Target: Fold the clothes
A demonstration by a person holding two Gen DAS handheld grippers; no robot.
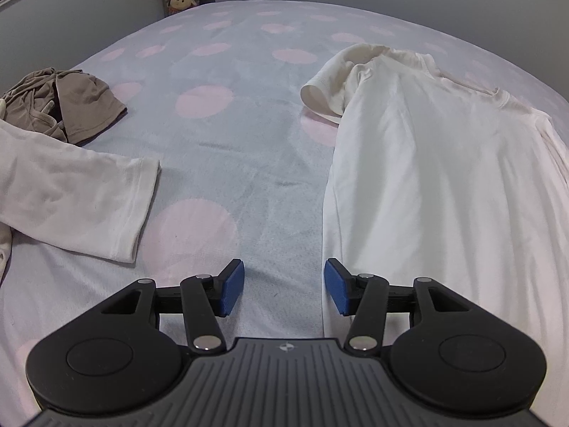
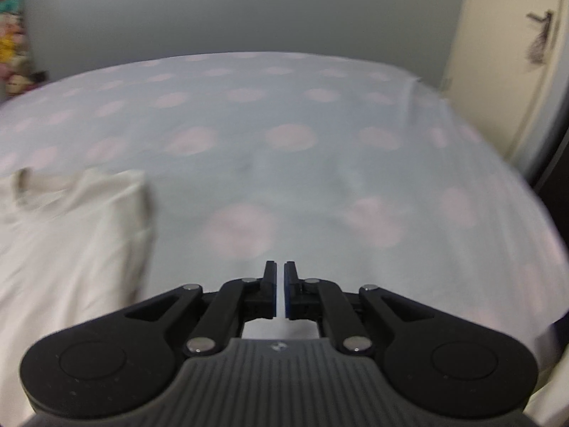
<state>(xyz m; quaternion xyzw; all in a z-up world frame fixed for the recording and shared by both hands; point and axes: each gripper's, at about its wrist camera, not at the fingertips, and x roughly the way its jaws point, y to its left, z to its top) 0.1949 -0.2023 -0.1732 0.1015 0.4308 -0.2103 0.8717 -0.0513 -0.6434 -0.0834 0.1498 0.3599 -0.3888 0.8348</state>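
White T-shirt [image 1: 426,178] is seen in the left wrist view spread on the spotted bedsheet [image 1: 242,142], right of centre, one sleeve [image 1: 327,92] folded over near the shoulder. The left gripper [image 1: 284,286] is held with fingers wide apart, the right pad [image 1: 336,286] at the shirt's edge. A second white garment [image 1: 71,192] and a brown garment [image 1: 71,103] lie left.

In the blurred right wrist view, the shirt [image 2: 64,249] lies at left. The right gripper [image 2: 280,290] is almost closed, gripping nothing.
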